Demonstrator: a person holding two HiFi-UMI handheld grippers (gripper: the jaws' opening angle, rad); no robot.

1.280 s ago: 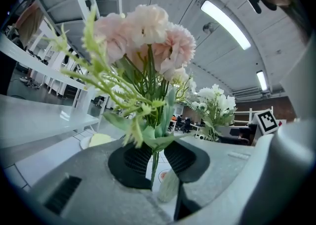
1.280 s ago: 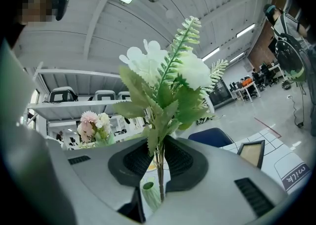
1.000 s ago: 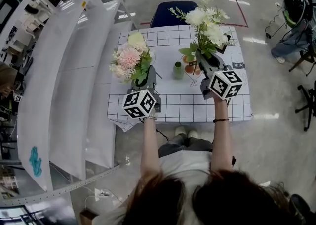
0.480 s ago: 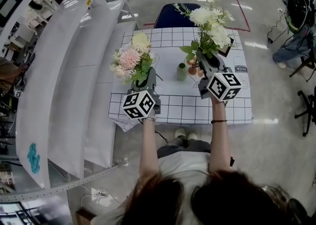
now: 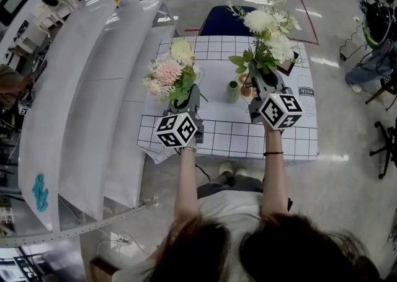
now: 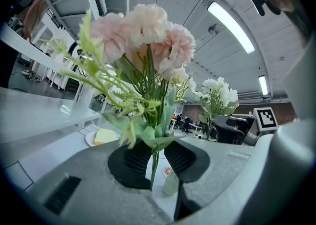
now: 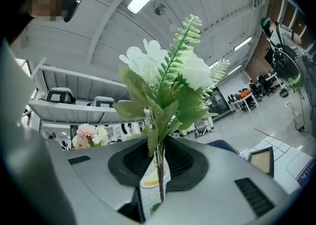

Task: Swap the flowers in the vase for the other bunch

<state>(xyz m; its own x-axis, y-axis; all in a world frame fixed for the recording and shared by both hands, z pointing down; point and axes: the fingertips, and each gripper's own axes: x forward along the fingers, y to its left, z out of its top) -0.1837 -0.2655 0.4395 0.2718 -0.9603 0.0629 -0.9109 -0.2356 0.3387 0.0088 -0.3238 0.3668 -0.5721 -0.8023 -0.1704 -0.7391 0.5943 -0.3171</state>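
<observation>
My left gripper point(image 5: 190, 97) point(image 6: 155, 157) is shut on the stems of a pink and cream bunch point(image 5: 169, 75) point(image 6: 143, 38), held upright over the left of the checked table point(image 5: 217, 132). Over the right of the table, my right gripper point(image 5: 263, 80) point(image 7: 159, 162) is shut on the stem of a white bunch with green fern leaves point(image 5: 268, 33) point(image 7: 165, 73), also upright. A small green vase point(image 5: 232, 92) point(image 6: 171, 184) stands on the table between the two grippers with nothing in it. The white bunch's stem end hangs just right of the vase and above it.
An orange-rimmed bowl point(image 5: 246, 86) sits right of the vase. A plate with a yellow piece point(image 6: 101, 137) lies far left on the table. A dark framed board point(image 5: 291, 59) stands at the back right. A blue chair point(image 5: 223, 17) is behind the table, white curved shelves point(image 5: 93, 88) to the left.
My right gripper has lifted the white bunch a little higher above the table. The left gripper and its pink bunch have stayed where they were.
</observation>
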